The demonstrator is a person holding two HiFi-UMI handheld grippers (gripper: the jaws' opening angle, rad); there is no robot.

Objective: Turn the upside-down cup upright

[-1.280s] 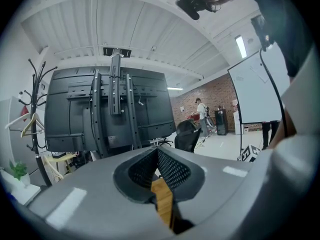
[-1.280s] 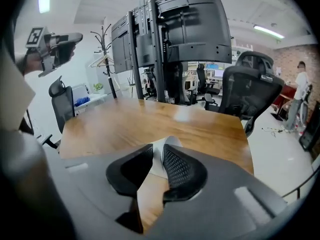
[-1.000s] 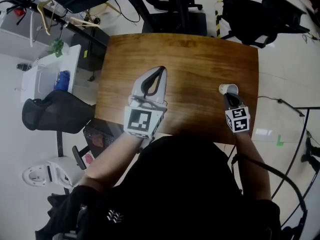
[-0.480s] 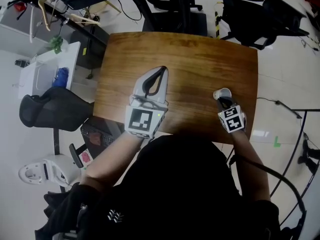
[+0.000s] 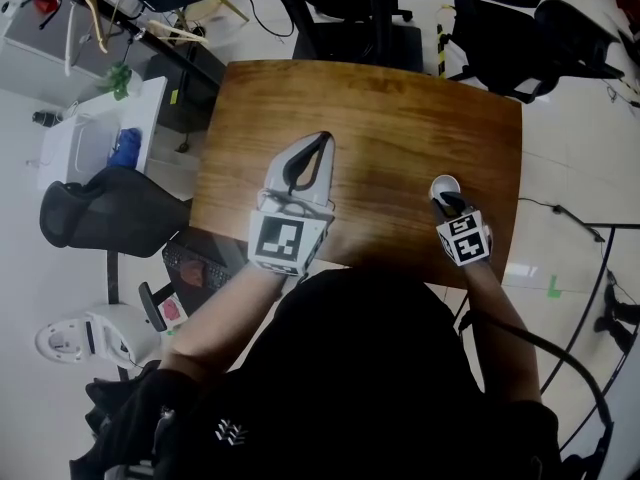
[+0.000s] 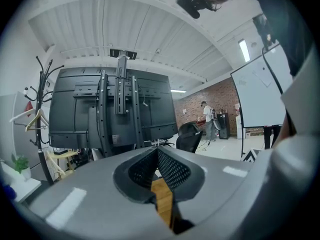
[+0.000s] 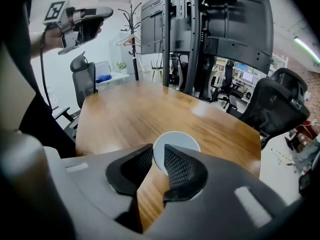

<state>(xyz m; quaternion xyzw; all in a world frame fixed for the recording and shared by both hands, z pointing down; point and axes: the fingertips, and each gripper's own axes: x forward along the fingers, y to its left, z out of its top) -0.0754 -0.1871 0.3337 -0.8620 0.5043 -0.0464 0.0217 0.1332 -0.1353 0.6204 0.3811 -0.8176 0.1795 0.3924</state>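
A white cup (image 5: 445,186) stands on the wooden table (image 5: 370,118) near its right edge; its round face points up and looks like the open mouth (image 7: 176,146). My right gripper (image 5: 447,200) slants down at the cup's near side. Its jaws (image 7: 158,151) have just been opening and now straddle the cup's near rim with a gap, and the pads do not seem to press on it. My left gripper (image 5: 318,143) hovers level over the table's middle, shut and empty, its tips (image 6: 156,151) meeting.
Black office chairs (image 5: 360,23) stand past the far edge, another (image 5: 560,28) at the far right. A white side table (image 5: 100,138) and a black chair (image 5: 105,223) stand to the left. A monitor stand (image 7: 200,34) rises beyond the table.
The cup went from tilted in the right gripper to standing on the table, slightly further left. The right jaws have parted. The left gripper stayed put.
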